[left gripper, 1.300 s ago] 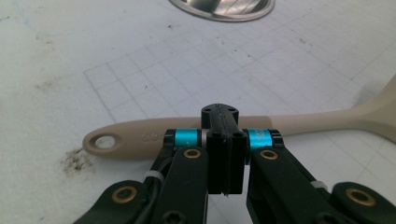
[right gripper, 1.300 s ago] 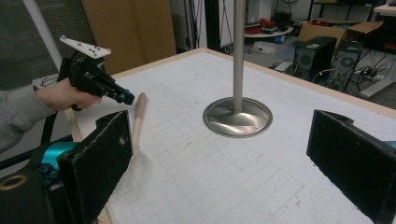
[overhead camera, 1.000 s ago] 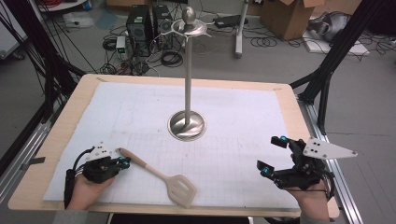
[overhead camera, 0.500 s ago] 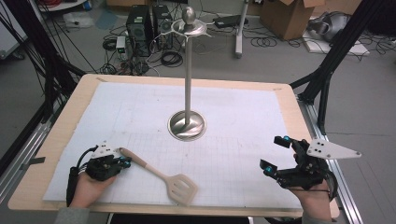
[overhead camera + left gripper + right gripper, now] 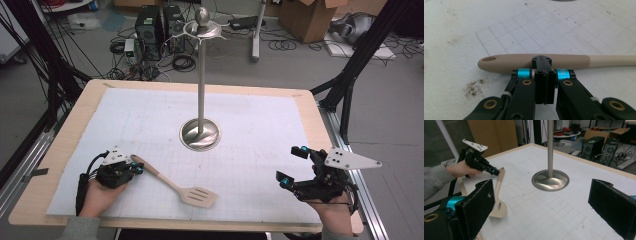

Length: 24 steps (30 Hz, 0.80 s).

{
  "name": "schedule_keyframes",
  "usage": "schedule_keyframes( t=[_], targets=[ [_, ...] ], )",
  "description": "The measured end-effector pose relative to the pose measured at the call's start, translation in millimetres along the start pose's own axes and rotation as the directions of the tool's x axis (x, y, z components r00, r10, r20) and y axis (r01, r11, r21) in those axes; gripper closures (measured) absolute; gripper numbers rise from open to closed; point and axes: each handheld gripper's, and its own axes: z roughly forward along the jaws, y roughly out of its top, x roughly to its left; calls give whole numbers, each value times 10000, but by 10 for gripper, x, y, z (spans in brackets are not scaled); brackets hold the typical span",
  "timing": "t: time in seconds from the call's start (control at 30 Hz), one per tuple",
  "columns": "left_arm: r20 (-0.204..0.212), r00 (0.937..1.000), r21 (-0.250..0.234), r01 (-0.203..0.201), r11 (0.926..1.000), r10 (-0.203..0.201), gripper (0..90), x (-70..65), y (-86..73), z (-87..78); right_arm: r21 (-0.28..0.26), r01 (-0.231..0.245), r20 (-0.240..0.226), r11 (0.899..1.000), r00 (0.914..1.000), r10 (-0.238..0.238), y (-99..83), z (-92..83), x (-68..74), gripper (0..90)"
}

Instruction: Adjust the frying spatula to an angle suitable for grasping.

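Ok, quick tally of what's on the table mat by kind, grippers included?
Slotted spatula: 1
Metal stand: 1
Grippers: 2, namely left gripper and right gripper
Total: 4

1. A beige slotted spatula with a long rounded handle lies flat on the white gridded mat at the near left of the table.
2. Its flat head, cut with slots, points toward the near middle edge; the handle runs diagonally away to the left.
3. The handle end has a small oval hanging hole.
4. The part of the handle near that end is a slightly darker beige than the rest.
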Motion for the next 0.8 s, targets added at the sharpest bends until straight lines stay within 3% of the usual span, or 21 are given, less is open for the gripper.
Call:
schedule_keyframes(
  t=[0.1, 0.43, 0.67, 0.8],
  targets=[
    [237, 9995, -131, 204, 9997, -201, 897, 41, 3, 28, 33, -53, -4, 10000, 10000, 53, -1, -7, 5, 61],
    [332, 9982, -128, 497, 9987, -493, 897, 67, 73, 124, -40, -34, 65, 10000, 10000, 34, 0, -38, -15, 61],
    [225, 9997, 387, 39, 9992, -48, 897, 56, 198, 195, -119, -89, 115, 9999, 9999, 91, 1, -65, -24, 61],
    [235, 9997, 424, 57, 9991, -67, 897, 55, 244, 250, -207, -108, 130, 9997, 9999, 111, -2, -90, -37, 61]
  ],
)
